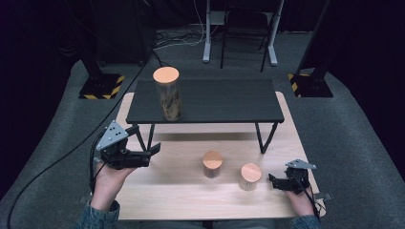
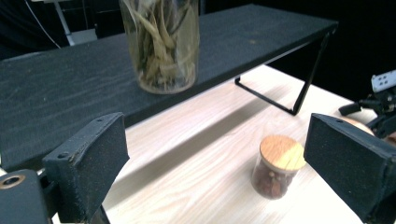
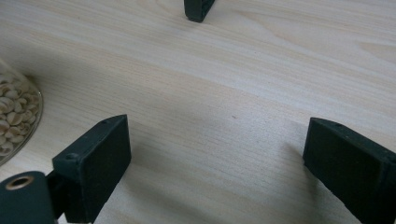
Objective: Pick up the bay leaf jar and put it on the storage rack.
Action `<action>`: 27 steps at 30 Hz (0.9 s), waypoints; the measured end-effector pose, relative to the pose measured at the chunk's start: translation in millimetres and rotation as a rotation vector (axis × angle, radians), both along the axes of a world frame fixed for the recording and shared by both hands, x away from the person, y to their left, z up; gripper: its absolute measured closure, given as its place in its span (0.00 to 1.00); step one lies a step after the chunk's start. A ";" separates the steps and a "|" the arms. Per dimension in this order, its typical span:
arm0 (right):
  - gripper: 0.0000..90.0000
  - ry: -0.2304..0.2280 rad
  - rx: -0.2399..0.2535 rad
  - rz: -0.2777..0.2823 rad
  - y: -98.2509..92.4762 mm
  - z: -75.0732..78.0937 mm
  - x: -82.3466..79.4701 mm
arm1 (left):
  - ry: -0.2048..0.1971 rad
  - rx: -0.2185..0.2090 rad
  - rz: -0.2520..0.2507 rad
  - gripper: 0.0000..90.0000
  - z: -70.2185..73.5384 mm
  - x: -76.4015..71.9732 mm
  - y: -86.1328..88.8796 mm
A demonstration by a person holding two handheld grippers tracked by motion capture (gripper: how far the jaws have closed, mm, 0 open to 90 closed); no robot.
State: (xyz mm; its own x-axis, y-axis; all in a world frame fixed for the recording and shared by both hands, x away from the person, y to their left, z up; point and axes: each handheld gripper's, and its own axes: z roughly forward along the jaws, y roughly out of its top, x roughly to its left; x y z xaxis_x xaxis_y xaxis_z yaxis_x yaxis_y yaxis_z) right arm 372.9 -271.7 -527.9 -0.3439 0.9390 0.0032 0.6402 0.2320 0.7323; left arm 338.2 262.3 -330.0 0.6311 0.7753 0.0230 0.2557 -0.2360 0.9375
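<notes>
So both black jaws of the left hand-held gripper [image 2: 219, 154] stand wide apart with nothing between them but bare light wood desk [image 2: 187, 158]. Out past them sits a small jar [image 2: 275, 166] with a wooden lid and dark brown stuff inside, closer to the right-hand jaw. Farther back, a tall glass jar [image 2: 161, 44] of pale dried strips stands upright on a black shelf [image 2: 70, 84] with thin metal legs. The other hand-held gripper [image 2: 378, 105] peeks in at the right edge.
</notes>
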 end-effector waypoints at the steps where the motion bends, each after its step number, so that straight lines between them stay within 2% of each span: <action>1: 0.08 -0.001 0.000 0.000 0.0 0.0 0.0 | -0.002 0.005 0.001 0.07 -1.9 -1.5 0.3; 10: 0.08 -0.001 0.000 0.000 0.0 0.0 0.0 | -0.011 0.029 0.005 0.07 -17.5 -16.1 5.7; 18: 0.07 -0.001 0.000 -0.001 0.1 0.0 0.0 | 0.007 0.029 0.014 0.07 -39.4 -25.5 10.1; 27: 0.07 -0.001 0.000 -0.001 0.1 0.0 0.0 | -0.010 0.027 0.036 0.07 -58.5 -35.1 13.3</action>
State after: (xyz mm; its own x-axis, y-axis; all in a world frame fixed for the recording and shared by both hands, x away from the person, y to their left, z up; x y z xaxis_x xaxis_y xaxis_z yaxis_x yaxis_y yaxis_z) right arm 372.9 -271.7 -528.0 -0.3430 0.9393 0.0027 0.6398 0.2315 0.7328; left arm 303.1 275.6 -388.5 0.6025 0.7966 0.0502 0.2554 -0.2519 0.9335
